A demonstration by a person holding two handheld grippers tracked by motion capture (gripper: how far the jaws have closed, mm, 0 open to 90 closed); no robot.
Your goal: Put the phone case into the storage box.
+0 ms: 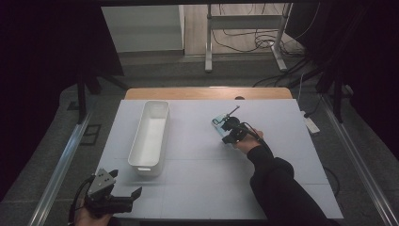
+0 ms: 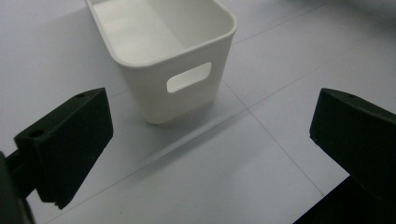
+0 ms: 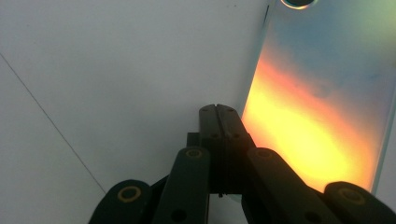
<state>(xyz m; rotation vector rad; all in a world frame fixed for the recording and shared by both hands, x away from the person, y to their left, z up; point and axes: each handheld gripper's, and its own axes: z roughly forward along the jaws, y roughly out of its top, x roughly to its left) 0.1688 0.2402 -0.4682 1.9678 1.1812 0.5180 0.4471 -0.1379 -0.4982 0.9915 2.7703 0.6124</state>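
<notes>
A flat, glossy card [image 3: 322, 93], iridescent with orange and blue-green sheen, lies on the white table [image 1: 202, 183], right of centre and toward the far side. My right gripper [image 1: 230, 132] sits at its near-left edge, and in the right gripper view its two black jaws are pressed fully together with nothing between them, the tips just beside the card's long edge. In the high view I cannot tell whether the tips touch the card or rest on the table next to it. To the left of the card, well apart, stands a long white bin [image 1: 150, 136], empty, with a handle slot in its near end. My left gripper [image 1: 110, 200] waits at the near-left corner of the table, jaws spread wide and holding nothing, pointed at the bin's near end. I judge this as the approach to the card: the closed tips seem set to nudge or pry its edge. Next I would need to open the jaws and catch that thin edge.
</notes>
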